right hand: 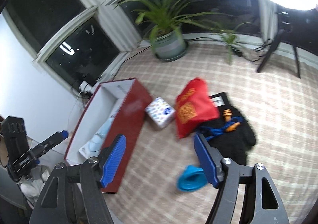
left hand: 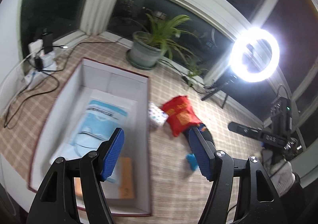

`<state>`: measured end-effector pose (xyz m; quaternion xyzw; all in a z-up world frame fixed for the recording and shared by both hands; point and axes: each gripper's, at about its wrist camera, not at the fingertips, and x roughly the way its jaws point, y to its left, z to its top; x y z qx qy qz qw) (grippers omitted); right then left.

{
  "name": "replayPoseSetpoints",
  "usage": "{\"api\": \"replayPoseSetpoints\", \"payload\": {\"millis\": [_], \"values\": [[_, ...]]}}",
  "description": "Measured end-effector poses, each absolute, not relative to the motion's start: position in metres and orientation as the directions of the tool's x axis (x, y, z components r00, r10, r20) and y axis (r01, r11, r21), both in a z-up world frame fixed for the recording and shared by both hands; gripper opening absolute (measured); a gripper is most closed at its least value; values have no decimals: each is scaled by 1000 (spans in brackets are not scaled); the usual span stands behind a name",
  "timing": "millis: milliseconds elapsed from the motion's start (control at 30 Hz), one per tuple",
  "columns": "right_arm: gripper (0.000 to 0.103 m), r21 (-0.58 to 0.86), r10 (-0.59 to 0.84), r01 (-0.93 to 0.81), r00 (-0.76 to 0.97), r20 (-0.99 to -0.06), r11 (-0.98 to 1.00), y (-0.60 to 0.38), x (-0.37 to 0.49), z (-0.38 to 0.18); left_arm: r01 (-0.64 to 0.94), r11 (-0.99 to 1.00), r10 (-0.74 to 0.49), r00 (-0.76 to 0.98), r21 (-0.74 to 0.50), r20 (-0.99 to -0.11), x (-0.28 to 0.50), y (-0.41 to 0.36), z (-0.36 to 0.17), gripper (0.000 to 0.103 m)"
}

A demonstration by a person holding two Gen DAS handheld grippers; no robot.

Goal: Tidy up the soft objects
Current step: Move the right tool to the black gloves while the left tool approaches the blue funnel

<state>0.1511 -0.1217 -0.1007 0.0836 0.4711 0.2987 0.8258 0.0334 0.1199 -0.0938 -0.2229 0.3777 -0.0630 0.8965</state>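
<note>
A long red box point(left hand: 145, 144) with a white inside lies open on the carpet; a light blue packet of masks point(left hand: 97, 124) and an orange packet point(left hand: 125, 176) lie in it. My left gripper point(left hand: 157, 154) hangs open over its right wall, nothing between the pads. To the right of the box point(right hand: 127, 124) lie a white patterned tissue pack point(right hand: 160, 113), a red cloth bag point(right hand: 193, 110), a black garment point(right hand: 236, 136) with a blue cord and orange pieces point(right hand: 228, 124), and a blue floppy item point(right hand: 190, 178). My right gripper point(right hand: 161, 158) is open above the carpet, empty.
A potted plant point(right hand: 169, 45) stands by the dark windows. A ring light point(left hand: 254, 55) on a tripod point(right hand: 278, 53) stands at the right. Chargers and cables point(left hand: 39, 61) lie left of the box. A gloved hand point(left hand: 282, 176) holds the other gripper at the right edge.
</note>
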Motion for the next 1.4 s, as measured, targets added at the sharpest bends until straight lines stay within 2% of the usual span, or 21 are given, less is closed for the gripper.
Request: {"api": "replayPoseSetpoints", "payload": {"millis": [300, 567, 933, 1167, 1300, 1400], "values": [[73, 288, 465, -408, 453, -761, 867, -181, 171, -112, 35, 892, -361, 654, -450, -664, 43, 52, -103, 67], [73, 226, 404, -417, 409, -818, 880, -206, 197, -146, 43, 890, -393, 579, -454, -715, 57, 8, -138, 67], [73, 238, 431, -481, 345, -834, 844, -200, 230, -169, 4, 898, -365, 567, -440, -739, 86, -12, -159, 67], [67, 227, 463, -573, 307, -831, 788, -180, 227, -175, 12, 914, -345, 547, -405, -763, 95, -21, -173, 67], [62, 193, 453, -624, 287, -844, 757, -165, 223, -183, 31, 913, -361, 522, -406, -773, 91, -34, -187, 67], [62, 139, 430, -675, 286, -856, 725, -151, 219, -188, 52, 918, -362, 511, -392, -780, 88, -44, -193, 67]]}}
